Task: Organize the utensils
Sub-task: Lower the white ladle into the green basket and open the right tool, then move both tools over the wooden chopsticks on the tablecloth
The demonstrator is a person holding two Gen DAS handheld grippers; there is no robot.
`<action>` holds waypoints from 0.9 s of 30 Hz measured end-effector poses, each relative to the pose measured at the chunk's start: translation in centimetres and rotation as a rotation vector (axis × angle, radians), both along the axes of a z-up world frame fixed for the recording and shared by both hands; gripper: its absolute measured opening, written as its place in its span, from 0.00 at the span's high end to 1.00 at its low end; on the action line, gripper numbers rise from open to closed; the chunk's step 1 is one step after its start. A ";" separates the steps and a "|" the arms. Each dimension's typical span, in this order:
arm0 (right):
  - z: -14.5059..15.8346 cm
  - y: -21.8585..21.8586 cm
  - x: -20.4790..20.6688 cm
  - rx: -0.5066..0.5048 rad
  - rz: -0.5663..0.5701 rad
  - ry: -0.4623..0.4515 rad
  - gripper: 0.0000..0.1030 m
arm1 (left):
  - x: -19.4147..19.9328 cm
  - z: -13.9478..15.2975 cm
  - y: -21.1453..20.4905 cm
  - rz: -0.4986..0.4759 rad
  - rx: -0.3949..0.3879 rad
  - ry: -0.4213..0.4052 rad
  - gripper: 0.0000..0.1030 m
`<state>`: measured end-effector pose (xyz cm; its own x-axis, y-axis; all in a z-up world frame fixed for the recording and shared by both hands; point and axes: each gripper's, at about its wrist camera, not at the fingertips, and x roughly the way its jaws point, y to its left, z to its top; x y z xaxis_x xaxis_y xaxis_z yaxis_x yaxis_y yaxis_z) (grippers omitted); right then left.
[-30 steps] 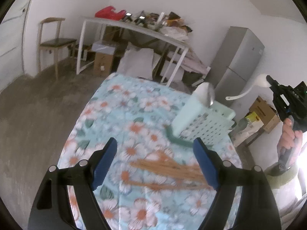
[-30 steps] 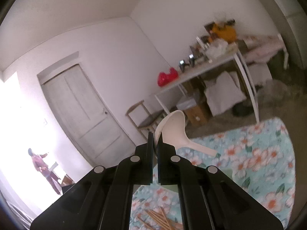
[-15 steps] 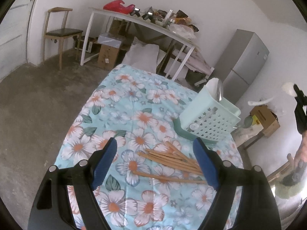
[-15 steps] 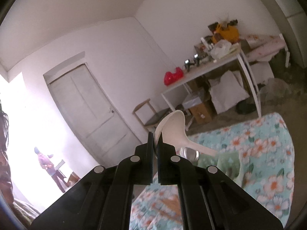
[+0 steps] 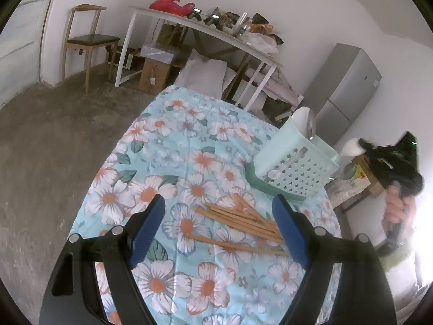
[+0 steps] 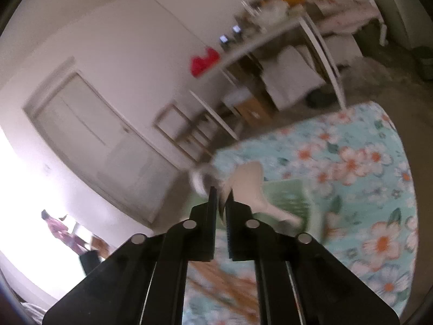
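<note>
The right gripper point(image 6: 220, 197) is opening its jaws, the white ladle point(image 6: 247, 189) between them above the basket point(image 5: 295, 168). The left gripper point(image 5: 216, 222) is hanging wide apart over the chopsticks point(image 5: 238, 224), empty.

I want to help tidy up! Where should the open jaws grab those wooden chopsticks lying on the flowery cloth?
Probably across the middle of the wooden chopsticks. They lie flat in a loose fan on the flowery cloth, tips spreading apart toward the basket. The left gripper could come straight down from above, jaws straddling the bundle sideways, then pinch where the sticks crowd closest.
</note>
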<state>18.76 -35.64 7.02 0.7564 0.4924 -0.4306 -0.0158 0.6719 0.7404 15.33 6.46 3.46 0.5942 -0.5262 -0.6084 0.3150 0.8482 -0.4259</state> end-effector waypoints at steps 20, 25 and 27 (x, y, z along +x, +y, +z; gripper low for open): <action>1.4 -2.7 -2.0 -0.311 -0.238 0.029 0.49 | 0.1 -0.3 -1.0 -0.023 0.000 0.009 0.23; 2.7 -2.5 -5.2 -0.322 -0.316 -0.040 0.48 | 0.1 -0.3 -1.1 -0.025 0.003 0.005 0.23; 3.2 -1.5 -7.2 -0.337 -0.331 -0.071 0.46 | 0.0 -0.4 -1.2 -0.027 0.004 0.006 0.22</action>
<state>11.57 -37.19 10.18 0.8822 0.0620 -0.4667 0.1967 0.8521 0.4850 15.36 5.28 3.07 0.5757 -0.5396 -0.6143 0.3354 0.8410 -0.4245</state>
